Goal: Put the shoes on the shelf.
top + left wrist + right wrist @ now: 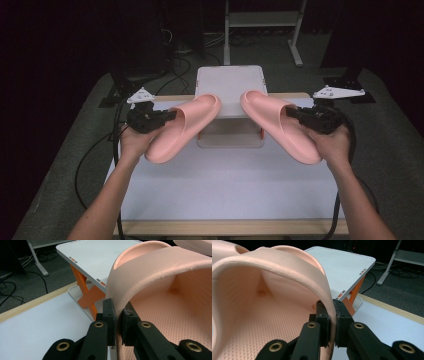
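Left gripper [167,116]: in my left hand [134,140], at the left of the table, jaws pointing right toward the middle.
Left fingers [109,315]: clamped narrow on the strap edge of the left slipper [182,127]; in the left gripper view one pad sits outside the strap and the other inside, the pink wall pinched between them.
Left slipper: pink, held off the table, toe pointing far and right toward the stand, heel near and left, close to my wrist.
Right gripper [292,113]: in my right hand [332,142], at the right of the table, jaws pointing left.
Right fingers [340,311]: closed tight on the strap edge of the right slipper [280,130]; in the right gripper view the strap's rim runs down between the two pads.
Right slipper: pink, lifted clear of the surface, toe far and left, heel near and right by my hand.
Slippers together: toes near each other but apart, both angled toward the stand.
Stand [230,82]: white top on orange legs, at the far middle of the table, just beyond the toes.
Table [225,185]: white surface with a wooden edge, bare on the near side below the slippers.
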